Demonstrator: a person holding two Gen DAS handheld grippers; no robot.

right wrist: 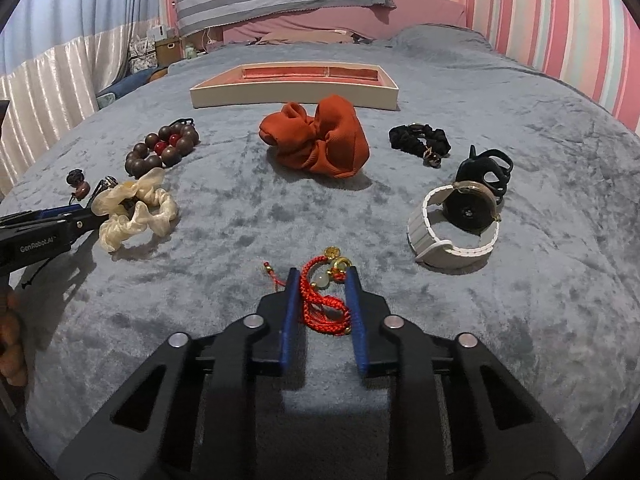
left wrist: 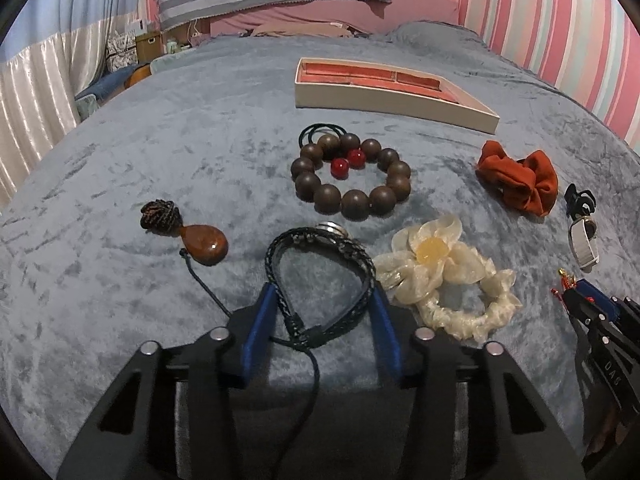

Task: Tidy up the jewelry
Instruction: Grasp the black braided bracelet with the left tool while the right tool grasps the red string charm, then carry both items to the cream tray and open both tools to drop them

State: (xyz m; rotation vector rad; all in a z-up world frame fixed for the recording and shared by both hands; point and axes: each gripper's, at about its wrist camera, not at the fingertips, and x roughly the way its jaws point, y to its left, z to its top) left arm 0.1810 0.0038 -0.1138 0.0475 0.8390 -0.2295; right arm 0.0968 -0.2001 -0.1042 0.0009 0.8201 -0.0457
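A white jewelry box with a red lining (left wrist: 384, 100) (right wrist: 296, 94) lies on the grey-blue bedspread at the back. My left gripper (left wrist: 324, 300) is open, its blue fingers on either side of a black braided bracelet (left wrist: 320, 276) that lies on the bed. My right gripper (right wrist: 323, 276) is open around a red cord bracelet with gold charms (right wrist: 326, 300). A brown bead bracelet (left wrist: 352, 178) (right wrist: 160, 152), a cream flower scrunchie (left wrist: 444, 276) (right wrist: 134, 212) and an orange scrunchie (left wrist: 520, 180) (right wrist: 316, 140) lie between the grippers and the box.
A brown pendant on a knotted cord (left wrist: 200, 242) lies at the left. A white-strap watch (right wrist: 460, 224), a black claw clip (right wrist: 486, 170) and a black scrunchie (right wrist: 420, 142) lie at the right. Pillows and a striped wall stand behind the bed.
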